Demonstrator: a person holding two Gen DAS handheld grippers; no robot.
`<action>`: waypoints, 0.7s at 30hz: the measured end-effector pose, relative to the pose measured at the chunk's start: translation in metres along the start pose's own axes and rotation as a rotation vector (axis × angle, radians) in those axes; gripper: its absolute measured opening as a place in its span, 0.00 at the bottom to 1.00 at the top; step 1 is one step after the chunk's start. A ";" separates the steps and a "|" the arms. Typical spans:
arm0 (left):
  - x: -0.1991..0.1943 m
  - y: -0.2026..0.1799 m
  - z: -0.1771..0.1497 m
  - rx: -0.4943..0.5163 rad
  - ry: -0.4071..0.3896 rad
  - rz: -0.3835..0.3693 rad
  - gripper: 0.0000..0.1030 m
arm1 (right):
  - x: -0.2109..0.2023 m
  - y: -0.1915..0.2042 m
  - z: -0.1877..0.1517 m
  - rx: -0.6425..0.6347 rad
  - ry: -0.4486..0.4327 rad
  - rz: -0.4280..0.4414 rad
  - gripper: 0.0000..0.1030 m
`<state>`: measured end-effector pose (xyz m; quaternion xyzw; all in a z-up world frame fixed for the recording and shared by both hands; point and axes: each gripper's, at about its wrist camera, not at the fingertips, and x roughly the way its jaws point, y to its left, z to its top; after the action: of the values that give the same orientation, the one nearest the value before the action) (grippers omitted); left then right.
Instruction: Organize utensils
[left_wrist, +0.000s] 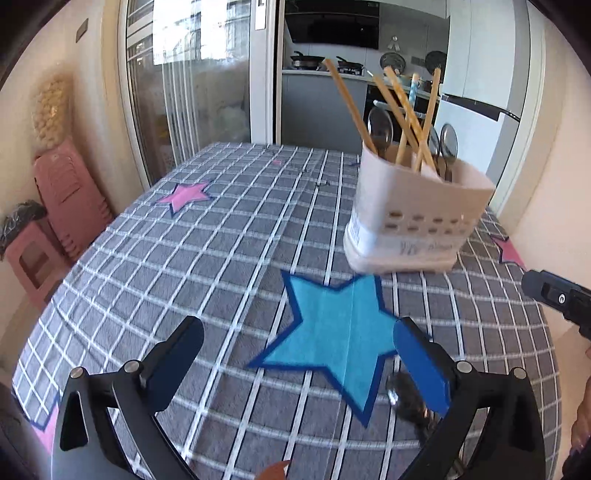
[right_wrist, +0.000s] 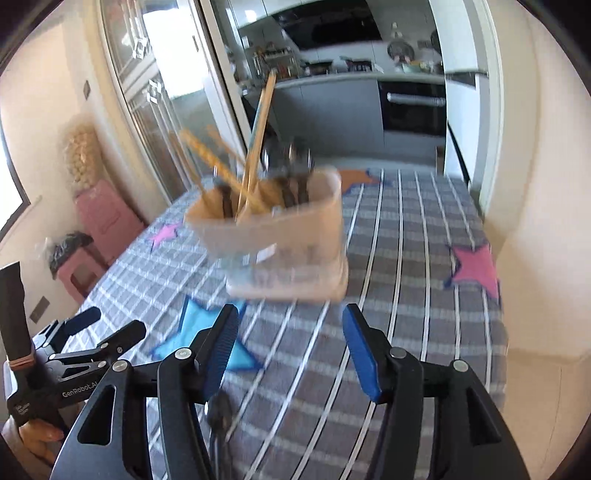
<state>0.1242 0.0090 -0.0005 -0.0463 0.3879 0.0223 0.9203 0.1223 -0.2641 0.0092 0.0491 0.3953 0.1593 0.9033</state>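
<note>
Left wrist view
Left gripper (left_wrist: 297, 343): released, matte black arms with blue pads spreading wide over the blue felt star (left_wrist: 334, 338).
Spoon (left_wrist: 402, 397): shiny metal, lying on the checked tablecloth (left_wrist: 184, 266) just beside the right pad.
Holder (left_wrist: 413, 218): pale perforated plastic, standing ahead on the cloth, carrying wooden chopsticks (left_wrist: 402, 110) and spoons.

Right wrist view
Right gripper (right_wrist: 290, 347): released, ribbed blue pads gaping, nothing between.
Holder (right_wrist: 284, 243): blurring, sitting just ahead.
Left gripper (right_wrist: 94, 326): showing at lower left.
</note>
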 end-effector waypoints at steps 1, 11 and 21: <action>-0.001 0.002 -0.006 -0.008 0.005 -0.005 1.00 | 0.002 0.001 -0.007 0.007 0.024 0.014 0.74; -0.003 0.007 -0.060 -0.011 0.100 0.011 1.00 | 0.008 0.000 -0.065 0.086 0.162 0.045 1.00; -0.008 0.011 -0.083 -0.015 0.111 0.059 1.00 | 0.007 0.008 -0.092 0.038 0.235 -0.025 1.00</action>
<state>0.0586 0.0116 -0.0526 -0.0430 0.4394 0.0498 0.8959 0.0578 -0.2575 -0.0571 0.0422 0.5020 0.1453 0.8515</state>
